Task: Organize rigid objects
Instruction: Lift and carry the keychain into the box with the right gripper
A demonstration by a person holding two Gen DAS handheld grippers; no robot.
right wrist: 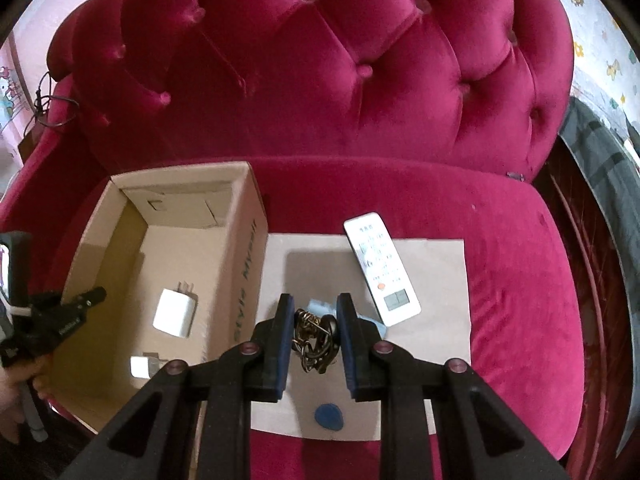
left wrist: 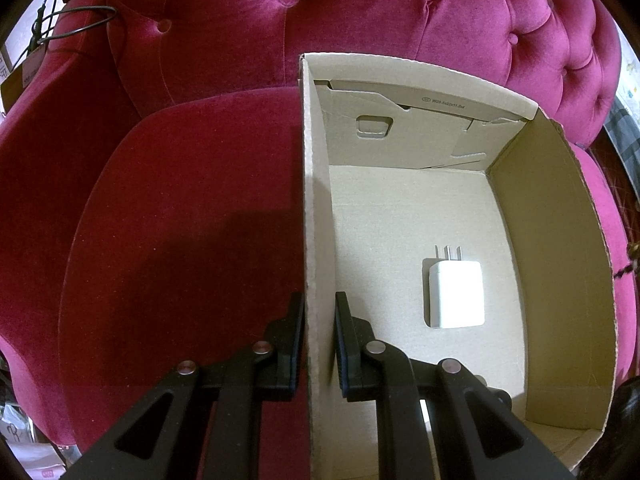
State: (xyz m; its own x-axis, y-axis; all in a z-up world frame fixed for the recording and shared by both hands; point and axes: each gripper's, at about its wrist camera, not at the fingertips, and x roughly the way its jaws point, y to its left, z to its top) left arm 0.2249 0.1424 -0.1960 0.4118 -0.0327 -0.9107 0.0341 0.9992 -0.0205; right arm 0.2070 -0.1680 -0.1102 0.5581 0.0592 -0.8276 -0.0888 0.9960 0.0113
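— Cardboard box wall sits pinched between our left gripper fingers, agreed?

— Yes, closed on the wall. We see a white charger lying flat on the box floor.

— And our right gripper?

— Clamped on a tangled metal puzzle, above the paper sheet on the red sofa. A remote and a blue pick lie on that sheet.

Black tool, blue pads
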